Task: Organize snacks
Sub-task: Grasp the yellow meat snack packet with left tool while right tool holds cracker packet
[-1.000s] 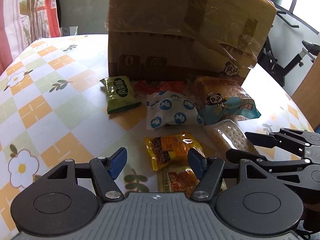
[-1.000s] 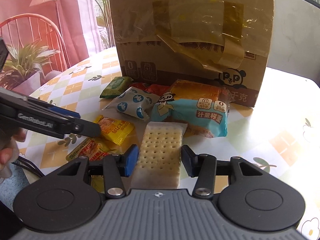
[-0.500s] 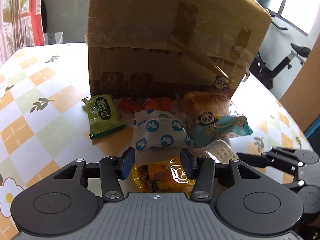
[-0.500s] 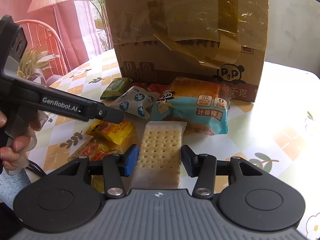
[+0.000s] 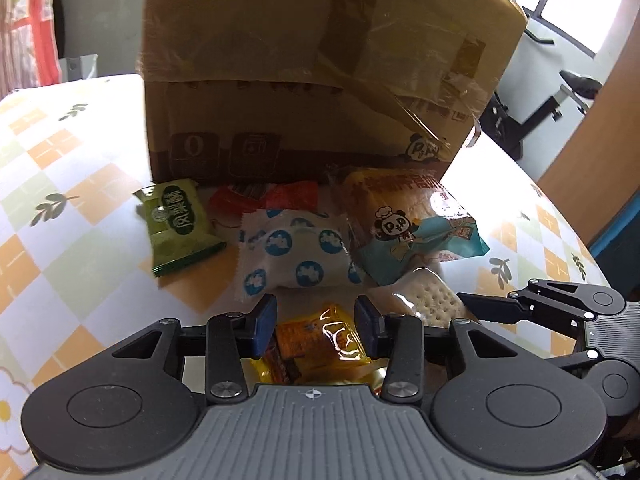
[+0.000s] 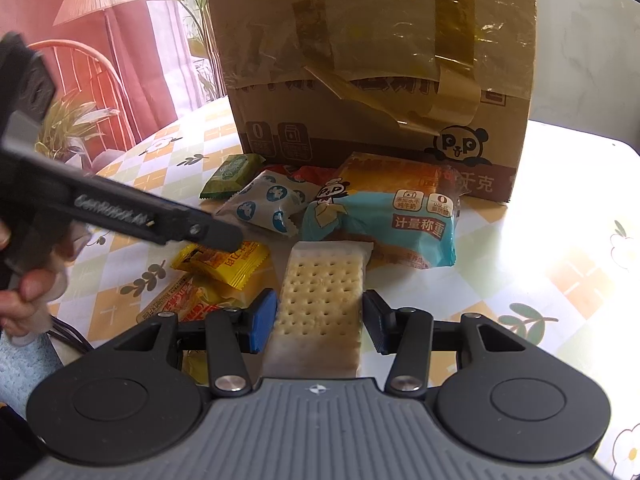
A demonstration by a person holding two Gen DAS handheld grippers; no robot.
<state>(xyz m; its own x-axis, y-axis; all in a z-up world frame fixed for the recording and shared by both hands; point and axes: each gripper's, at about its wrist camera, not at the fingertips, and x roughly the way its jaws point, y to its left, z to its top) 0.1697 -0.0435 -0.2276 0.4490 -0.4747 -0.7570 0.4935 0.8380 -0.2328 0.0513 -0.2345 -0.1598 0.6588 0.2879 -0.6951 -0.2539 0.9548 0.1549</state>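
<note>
Snack packets lie on the table in front of a taped cardboard box point(image 5: 320, 80). My left gripper point(image 5: 316, 322) is closing its jaws on a yellow snack packet point(image 5: 320, 340); the blue pads touch both of its sides. In the right wrist view the same gripper point(image 6: 224, 236) reaches in from the left over that yellow packet point(image 6: 228, 260). My right gripper point(image 6: 320, 320) is shut on a clear-wrapped cracker packet point(image 6: 324, 292), which sticks forward between its pads. A second yellow-red packet point(image 6: 180, 304) lies underneath.
A green packet point(image 5: 178, 224), a red one point(image 5: 260, 198), a white packet with blue dots point(image 5: 296, 252) and a large teal panda bread bag point(image 5: 408, 224) lie against the box. The checked tablecloth point(image 5: 60, 240) spreads to the left. A person's hand point(image 6: 24, 292) holds the left tool.
The left gripper has moved forward over the yellow packet and narrowed its jaws onto it. The right gripper has stayed still with the cracker packet in it.
</note>
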